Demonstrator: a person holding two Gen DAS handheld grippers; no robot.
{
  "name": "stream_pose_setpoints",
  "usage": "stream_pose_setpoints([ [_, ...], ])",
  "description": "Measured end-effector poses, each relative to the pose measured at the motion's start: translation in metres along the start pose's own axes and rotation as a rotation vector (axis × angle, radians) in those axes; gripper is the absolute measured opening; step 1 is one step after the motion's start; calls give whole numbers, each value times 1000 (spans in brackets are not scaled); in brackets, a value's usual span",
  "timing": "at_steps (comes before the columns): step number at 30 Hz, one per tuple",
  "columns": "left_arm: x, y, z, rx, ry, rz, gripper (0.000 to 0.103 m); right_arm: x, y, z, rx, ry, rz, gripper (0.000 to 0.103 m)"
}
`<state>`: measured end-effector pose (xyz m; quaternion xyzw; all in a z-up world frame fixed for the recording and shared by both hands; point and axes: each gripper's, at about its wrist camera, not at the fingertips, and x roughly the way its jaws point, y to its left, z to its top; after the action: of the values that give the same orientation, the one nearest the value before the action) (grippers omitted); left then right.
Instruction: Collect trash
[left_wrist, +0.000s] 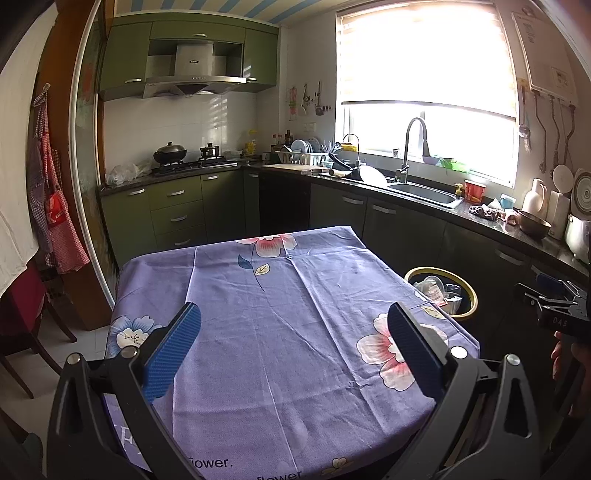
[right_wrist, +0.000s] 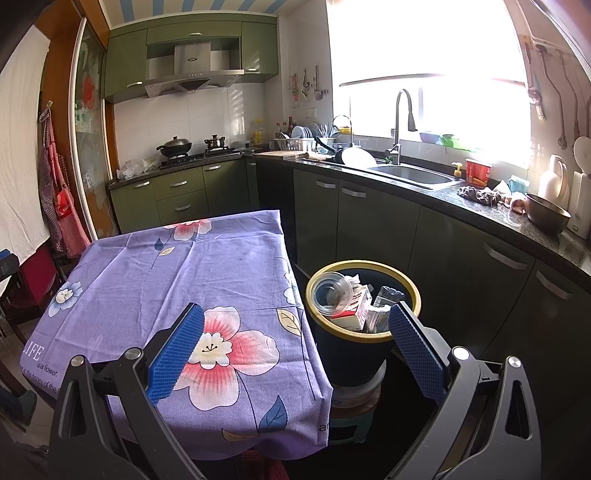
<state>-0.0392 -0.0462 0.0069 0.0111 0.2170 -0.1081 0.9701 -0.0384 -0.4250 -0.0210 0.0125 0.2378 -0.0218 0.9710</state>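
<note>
A dark trash bin with a yellow rim (right_wrist: 415, 295) stands right of the table, holding a clear plastic cup (right_wrist: 332, 291), a red and white carton (right_wrist: 356, 308) and other wrappers. It also shows in the left wrist view (left_wrist: 469, 291). My right gripper (right_wrist: 295, 321) is open and empty, hovering over the table's right edge beside the bin. My left gripper (left_wrist: 293, 321) is open and empty above the purple floral tablecloth (left_wrist: 295, 295). No trash shows on the cloth. The right gripper body (left_wrist: 557, 306) shows at the right edge of the left wrist view.
The bin sits on a stool (right_wrist: 354, 406). A dark counter with sink (right_wrist: 413, 173), bowl (right_wrist: 546, 214) and cloth (right_wrist: 480, 195) runs along the right. The stove with pots (right_wrist: 177, 147) is at the back. A chair (left_wrist: 29, 332) stands left of the table.
</note>
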Motion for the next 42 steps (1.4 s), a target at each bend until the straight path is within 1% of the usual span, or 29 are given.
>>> stream_pose_setpoints([
  [27, 6, -1, 4, 13, 14, -23, 96, 1, -2, -1, 6, 2, -4, 98],
  [32, 5, 0, 4, 6, -14, -26, 96, 3, -1, -2, 5, 7, -4, 98],
  [39, 20, 1, 7, 24, 27, -30, 96, 9, 1, -3, 4, 15, -8, 98],
  [42, 41, 10, 8, 25, 55, -3, 96, 21, 7, 1, -16, 25, 8, 98],
])
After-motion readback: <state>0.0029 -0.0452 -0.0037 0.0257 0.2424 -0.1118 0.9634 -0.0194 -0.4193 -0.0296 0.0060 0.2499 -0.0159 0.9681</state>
